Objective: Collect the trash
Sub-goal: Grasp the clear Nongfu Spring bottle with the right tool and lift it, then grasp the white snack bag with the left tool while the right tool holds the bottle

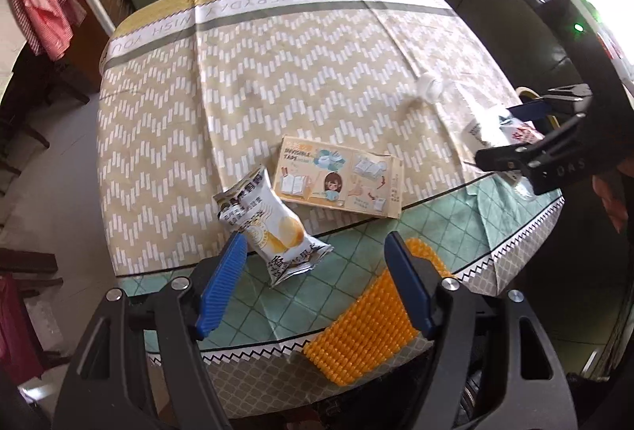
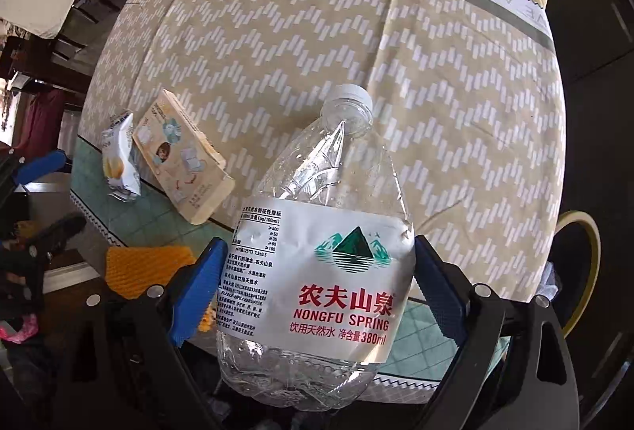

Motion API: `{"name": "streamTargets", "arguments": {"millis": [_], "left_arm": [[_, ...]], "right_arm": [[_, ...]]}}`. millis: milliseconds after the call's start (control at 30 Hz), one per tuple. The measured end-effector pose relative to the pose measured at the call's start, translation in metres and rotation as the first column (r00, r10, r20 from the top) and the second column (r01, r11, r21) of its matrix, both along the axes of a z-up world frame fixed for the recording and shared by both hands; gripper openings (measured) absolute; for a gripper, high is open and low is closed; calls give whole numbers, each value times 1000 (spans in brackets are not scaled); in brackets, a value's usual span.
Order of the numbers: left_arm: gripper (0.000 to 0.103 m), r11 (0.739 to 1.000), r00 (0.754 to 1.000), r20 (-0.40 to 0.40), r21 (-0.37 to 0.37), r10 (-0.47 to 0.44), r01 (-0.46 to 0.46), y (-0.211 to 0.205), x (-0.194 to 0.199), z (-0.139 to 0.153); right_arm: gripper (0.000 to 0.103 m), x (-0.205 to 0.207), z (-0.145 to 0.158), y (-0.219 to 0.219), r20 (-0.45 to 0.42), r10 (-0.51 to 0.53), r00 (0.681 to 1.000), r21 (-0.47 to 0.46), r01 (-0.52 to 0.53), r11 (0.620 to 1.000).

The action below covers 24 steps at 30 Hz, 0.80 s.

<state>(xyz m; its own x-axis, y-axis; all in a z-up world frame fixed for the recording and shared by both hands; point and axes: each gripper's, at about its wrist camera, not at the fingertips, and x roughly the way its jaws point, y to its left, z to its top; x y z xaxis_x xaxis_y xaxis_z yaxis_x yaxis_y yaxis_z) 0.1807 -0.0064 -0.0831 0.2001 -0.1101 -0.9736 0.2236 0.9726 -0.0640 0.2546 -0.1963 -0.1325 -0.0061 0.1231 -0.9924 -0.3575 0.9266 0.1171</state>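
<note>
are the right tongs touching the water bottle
Touching. The right wrist view shows the right tongs with both blue pads pressed against the label sides of the water bottle, with no gap on either side and the bottle lifted off the table.

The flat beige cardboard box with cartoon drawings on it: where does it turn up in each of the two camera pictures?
Left wrist view: the flat beige cardboard box lies near the picture's centre, just beyond the open left gripper.
Right wrist view: the same box sits at left of centre, left of the clear plastic water bottle.
Shared landmark: the white snack packet beside the box.
</note>
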Motion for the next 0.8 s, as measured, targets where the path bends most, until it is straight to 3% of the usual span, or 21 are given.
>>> {"name": "streamTargets", "arguments": {"millis": [200,300,400,600,800], "left_arm": [[68,987,978,-128,9,163,-163,21,5,-31],[67,975,966,-134,29,222,-220,23,9,-41],[55,965,954,-145,34,261,-259,25,13,-51],[41,961,943,-187,53,275,-270,23,15,-73],[38,968,958,-140,52,251,-246,22,16,-58]], "right_arm": [[91,2,-3,-29,34,20,999,1,-20,1000],[91,3,-4,-37,43,24,999,13,-24,1000],[91,1,-3,-44,53,28,998,21,-30,999],[91,-9,0,-65,68,31,997,41,-34,999],[91,-14,3,-95,-43,-29,999,229,38,973]]}}
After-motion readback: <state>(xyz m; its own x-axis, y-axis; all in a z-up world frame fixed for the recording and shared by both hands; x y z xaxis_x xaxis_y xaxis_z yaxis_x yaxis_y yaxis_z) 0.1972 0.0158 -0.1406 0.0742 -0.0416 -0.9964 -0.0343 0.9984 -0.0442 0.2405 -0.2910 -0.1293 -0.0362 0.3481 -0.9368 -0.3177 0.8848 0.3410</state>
